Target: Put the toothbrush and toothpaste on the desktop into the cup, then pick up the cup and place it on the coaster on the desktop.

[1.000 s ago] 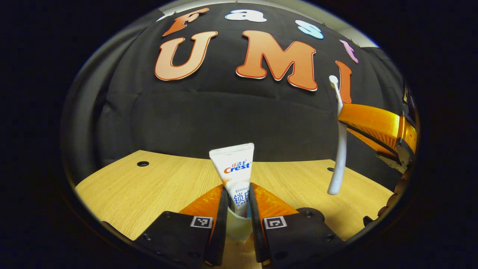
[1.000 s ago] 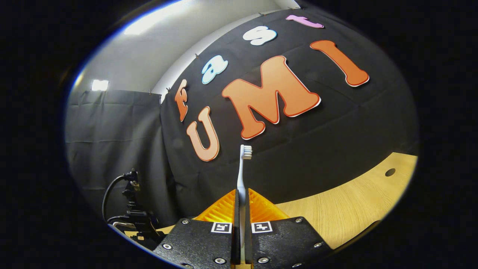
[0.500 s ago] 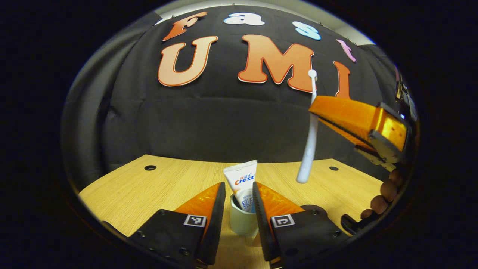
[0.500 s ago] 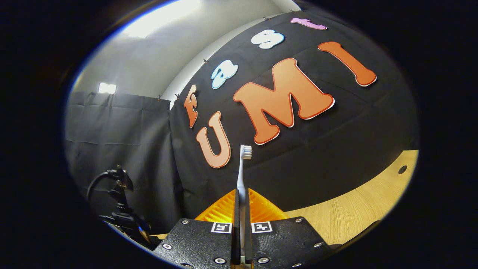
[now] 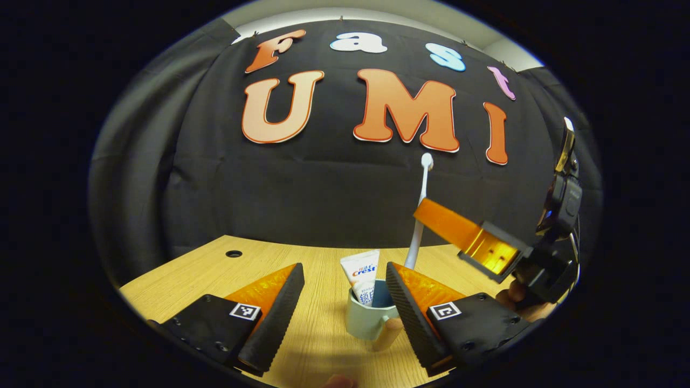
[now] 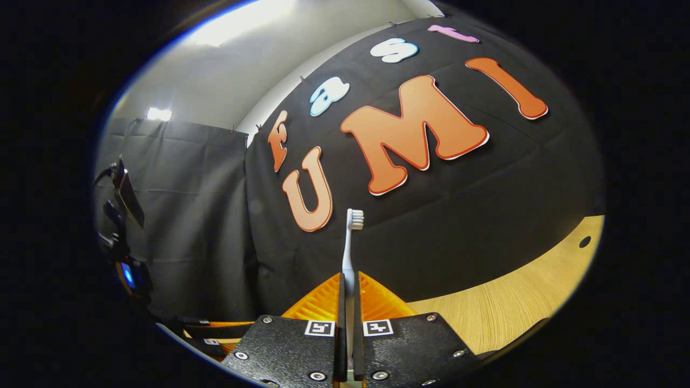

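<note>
A pale cup [image 5: 362,319] with a wooden handle stands on the wooden desktop [image 5: 215,280]. The toothpaste tube [image 5: 363,274] stands upright inside it. My left gripper [image 5: 343,269] is open wide, with a finger on either side of the cup and touching nothing. My right gripper [image 5: 426,213] comes in from the right, shut on the white toothbrush [image 5: 419,215], which stands bristles up. The handle's lower end hangs just behind the cup's far right rim. In the right gripper view the toothbrush [image 6: 349,245] rises from my shut right gripper [image 6: 349,280].
A hand [image 5: 515,295] holds the right gripper at the right edge. The desktop has a round hole [image 5: 233,253] at the far left and another hole [image 6: 585,241] near its far edge. Black cloth walls close the booth behind the desktop [image 6: 512,307].
My left gripper has opened, let go of the toothpaste and drawn back, leaving the tube in the cup. My right gripper has carried the toothbrush left and down toward the cup.
</note>
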### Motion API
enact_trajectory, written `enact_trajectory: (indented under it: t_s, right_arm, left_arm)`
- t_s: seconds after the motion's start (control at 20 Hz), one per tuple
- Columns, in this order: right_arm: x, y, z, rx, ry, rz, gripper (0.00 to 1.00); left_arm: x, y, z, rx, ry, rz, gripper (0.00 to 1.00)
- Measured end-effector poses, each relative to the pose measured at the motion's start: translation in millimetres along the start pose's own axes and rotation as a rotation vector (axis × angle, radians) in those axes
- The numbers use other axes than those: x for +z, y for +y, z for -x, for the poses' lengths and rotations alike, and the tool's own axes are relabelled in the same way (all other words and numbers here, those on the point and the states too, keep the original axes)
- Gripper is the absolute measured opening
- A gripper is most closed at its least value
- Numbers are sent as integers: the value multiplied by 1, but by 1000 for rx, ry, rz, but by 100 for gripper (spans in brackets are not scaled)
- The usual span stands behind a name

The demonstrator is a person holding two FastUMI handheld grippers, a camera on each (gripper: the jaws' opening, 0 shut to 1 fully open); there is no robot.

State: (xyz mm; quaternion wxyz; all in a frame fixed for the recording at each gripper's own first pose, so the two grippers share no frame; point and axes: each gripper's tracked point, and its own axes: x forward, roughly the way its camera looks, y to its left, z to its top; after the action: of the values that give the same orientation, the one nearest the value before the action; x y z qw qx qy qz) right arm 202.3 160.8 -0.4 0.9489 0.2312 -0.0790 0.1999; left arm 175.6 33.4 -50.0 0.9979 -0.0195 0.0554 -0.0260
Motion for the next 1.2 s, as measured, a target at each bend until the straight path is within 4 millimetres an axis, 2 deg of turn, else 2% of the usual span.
enact_trajectory:
  t_s: [0.15,0.3,0.55,0.7,1.0,1.2]
  right_arm:
    - [-20,-8,0,-16,44,6,5]
    - [-41,-12,4,-24,104,20,5]
    - [-45,-8,12,-11,144,75,5]
    - [-56,-5,23,3,196,110,6]
    - [-80,-4,39,21,304,150,6]
    - [-88,-9,51,18,353,163,6]
  left_arm:
    - [8,0,4,7,-22,1,98]
    - [2,-1,4,13,-6,8,98]
    - [-8,1,4,25,40,28,98]
    - [-20,-2,2,26,93,21,98]
    - [-44,-22,6,-30,220,61,98]
    - [-39,-21,11,-36,248,87,98]
